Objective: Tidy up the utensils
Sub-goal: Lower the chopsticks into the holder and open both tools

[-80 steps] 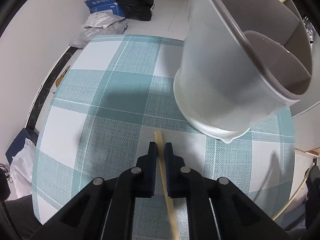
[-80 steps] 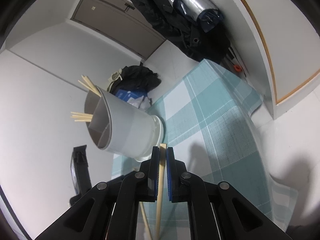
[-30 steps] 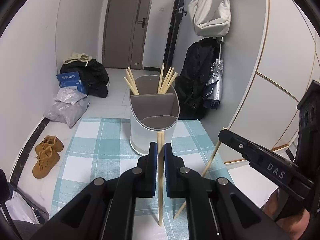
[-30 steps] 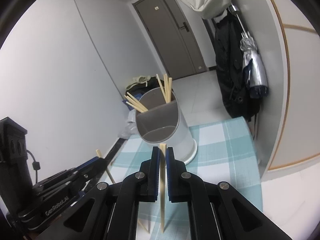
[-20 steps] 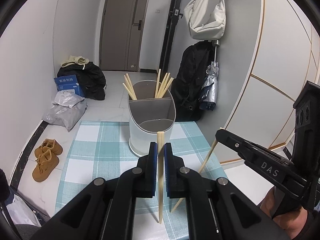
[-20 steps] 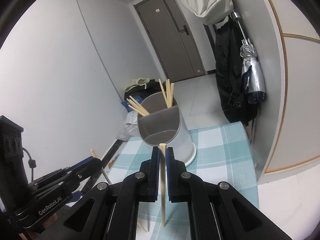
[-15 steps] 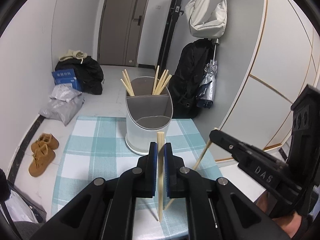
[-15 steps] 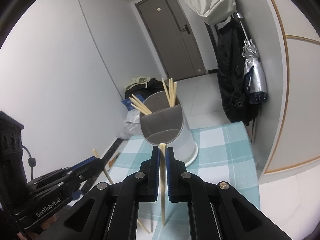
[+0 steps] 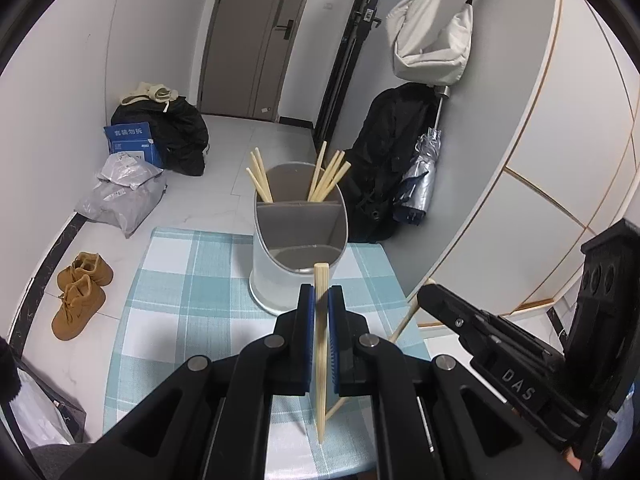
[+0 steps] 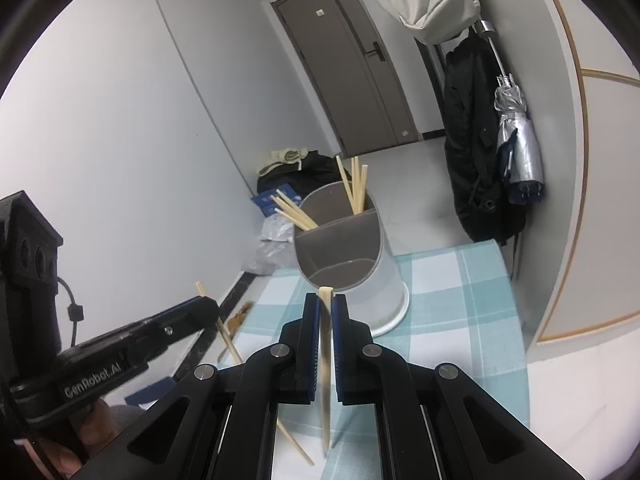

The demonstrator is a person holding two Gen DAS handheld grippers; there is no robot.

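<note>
Holding one chopstick apiece, both grippers hang above the checked tablecloth (image 9: 192, 280), facing the divided utensil holder (image 9: 298, 248). The left gripper (image 9: 319, 300) has its jaws closed right down on the left chopstick (image 9: 321, 344); the right gripper (image 10: 326, 306) is likewise clamped on the right chopstick (image 10: 326, 360).

The likeliest trouble, as I judge it, is a miss at the rim: each stick is pinched near its upper third, so a long free length hangs below the pads and could pivot in the grip if its tip knocks the holder's wall or divider. The holder looks light and tall, so a sideways shove might tip it and spill the chopsticks already standing in the two far compartments. With both hands close together, the two sticks could also cross.

In each wrist view the held stick's long axis runs from 12 to 6 o'clock, blunt end at 12, thin tip at 6, hanging clear of the cloth. The holder stands at 12 o'clock from each gripper, its near compartment apparently empty.
</note>
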